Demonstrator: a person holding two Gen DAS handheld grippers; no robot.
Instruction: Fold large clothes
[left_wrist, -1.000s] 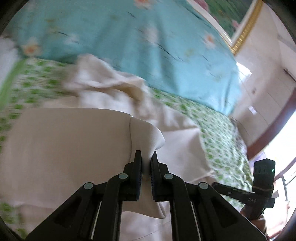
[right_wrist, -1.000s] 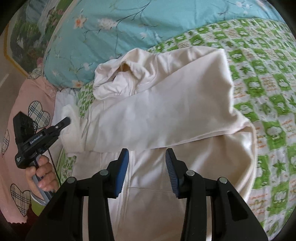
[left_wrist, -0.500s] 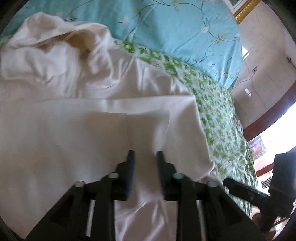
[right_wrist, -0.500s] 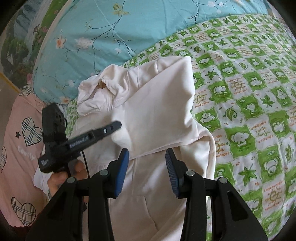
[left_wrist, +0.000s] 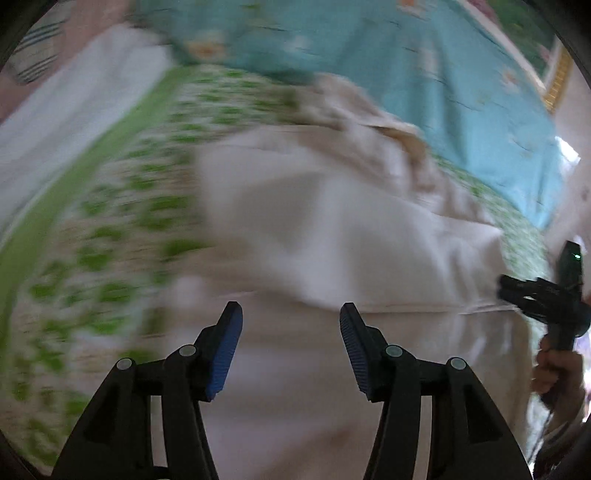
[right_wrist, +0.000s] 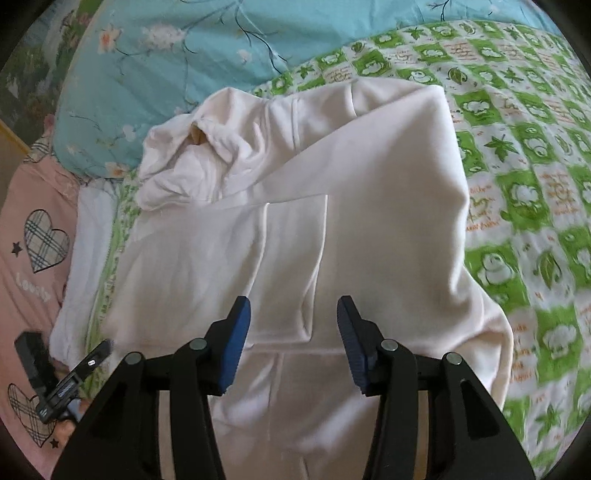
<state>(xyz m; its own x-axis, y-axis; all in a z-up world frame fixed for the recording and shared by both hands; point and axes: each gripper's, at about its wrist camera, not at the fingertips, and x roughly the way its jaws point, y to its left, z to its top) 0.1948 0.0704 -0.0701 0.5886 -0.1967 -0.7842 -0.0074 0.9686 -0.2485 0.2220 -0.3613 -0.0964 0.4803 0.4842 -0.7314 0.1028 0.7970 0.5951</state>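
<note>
A cream hoodie (right_wrist: 332, 229) lies on the bed, both sleeves folded across its chest, hood (right_wrist: 184, 162) bunched toward the pillow. It shows blurred in the left wrist view (left_wrist: 332, 229). My right gripper (right_wrist: 293, 317) is open and empty, hovering over the hoodie's lower front. My left gripper (left_wrist: 291, 325) is open and empty above the hoodie's left part; it also shows at the lower left of the right wrist view (right_wrist: 62, 384). The right gripper shows at the right edge of the left wrist view (left_wrist: 546, 299).
The bed has a green-and-white patterned sheet (right_wrist: 535, 184). A turquoise floral pillow (right_wrist: 184, 55) lies beyond the hood. A pink cover with heart prints (right_wrist: 33, 251) lies at the left. A gold-framed picture (left_wrist: 554, 77) hangs on the wall.
My left gripper let go of the sleeve cuff, opened wide and pulled back left. The sleeve now lies folded across the chest. My right gripper moved closer over the hoodie.
</note>
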